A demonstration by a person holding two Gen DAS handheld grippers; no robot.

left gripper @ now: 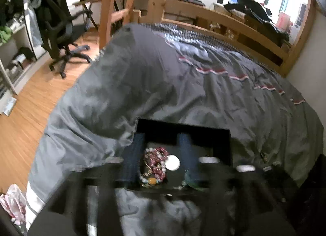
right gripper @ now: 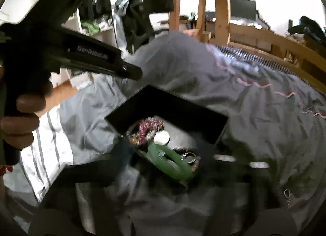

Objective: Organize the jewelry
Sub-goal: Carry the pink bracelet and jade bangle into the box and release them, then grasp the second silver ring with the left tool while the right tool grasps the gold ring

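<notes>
A black open jewelry box (left gripper: 183, 130) lies on the grey bed cover and also shows in the right wrist view (right gripper: 169, 105). Inside are a heap of red and white bead bracelets (left gripper: 155, 163) (right gripper: 148, 126), a round white lid (left gripper: 172, 162) (right gripper: 161, 137), a green bangle (right gripper: 171, 163) and metal rings (right gripper: 189, 157). My left gripper (left gripper: 163, 140) is open, its blue fingers (left gripper: 186, 150) straddling the beads over the box. My right gripper (right gripper: 163, 166) is blurred and dark at the box's near edge by the bangle. A small ring (right gripper: 287, 193) lies loose on the cover.
The grey bed cover (left gripper: 183, 77) fills the middle. A wooden bed frame (left gripper: 254, 38) runs behind. An office chair (left gripper: 59, 30) stands on the wood floor at left. The left gripper's body and the holding hand (right gripper: 24, 101) show in the right wrist view.
</notes>
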